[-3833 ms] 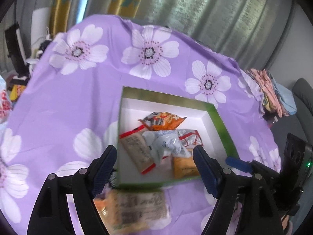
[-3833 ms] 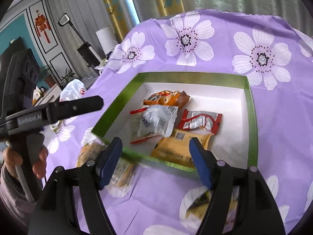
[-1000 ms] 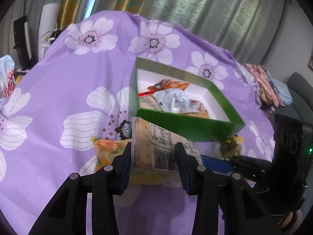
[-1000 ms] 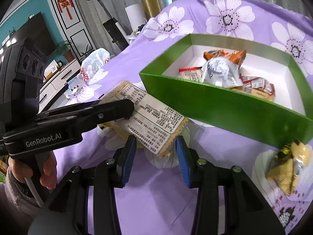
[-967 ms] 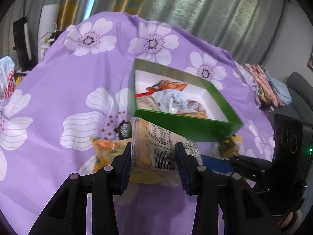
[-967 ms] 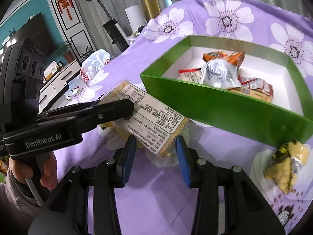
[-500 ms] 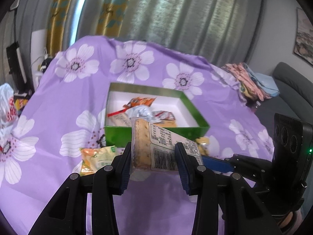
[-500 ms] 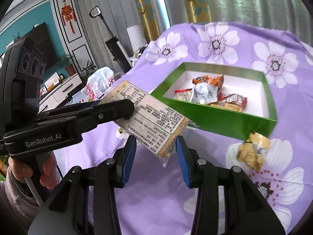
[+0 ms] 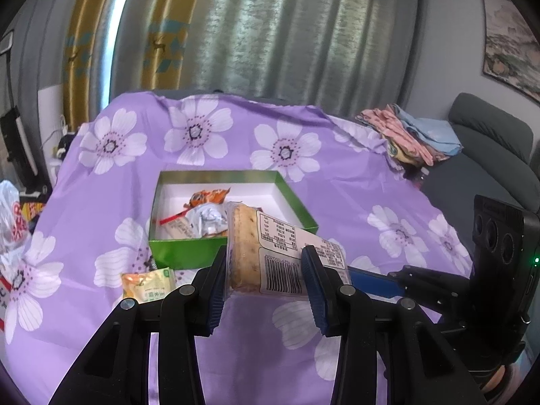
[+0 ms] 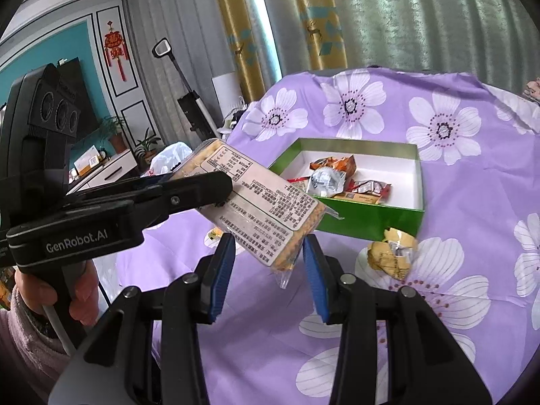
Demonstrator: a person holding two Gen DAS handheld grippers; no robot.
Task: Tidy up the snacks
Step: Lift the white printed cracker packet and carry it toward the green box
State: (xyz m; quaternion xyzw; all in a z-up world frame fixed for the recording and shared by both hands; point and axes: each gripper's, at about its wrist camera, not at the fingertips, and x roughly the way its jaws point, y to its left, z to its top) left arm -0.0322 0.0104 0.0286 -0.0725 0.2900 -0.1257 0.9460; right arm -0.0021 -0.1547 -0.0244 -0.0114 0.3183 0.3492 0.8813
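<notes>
A long clear-wrapped cracker packet (image 9: 270, 253) with a printed label hangs in the air in front of the green box (image 9: 189, 253). My left gripper (image 9: 263, 280) is shut on one end of it. My right gripper (image 10: 266, 270) is shut on the other end of the packet (image 10: 263, 199). The box (image 10: 371, 219) holds an orange bag (image 9: 209, 197), a silver packet (image 9: 206, 217) and a few other snacks. On the purple flowered cloth lie a yellow-green packet (image 9: 148, 283) left of the box front and a crumpled yellow wrapper (image 10: 393, 253) at the box's near right corner.
A pile of folded clothes (image 9: 411, 138) lies at the cloth's far right edge beside a grey sofa (image 9: 489, 141). A white plastic bag (image 9: 13, 216) sits off the left edge. A person's hand (image 10: 81, 300) holds the left gripper's handle.
Both grippers have risen together with the cracker packet, lifting it off the cloth. The box and the loose packets now look smaller and farther below.
</notes>
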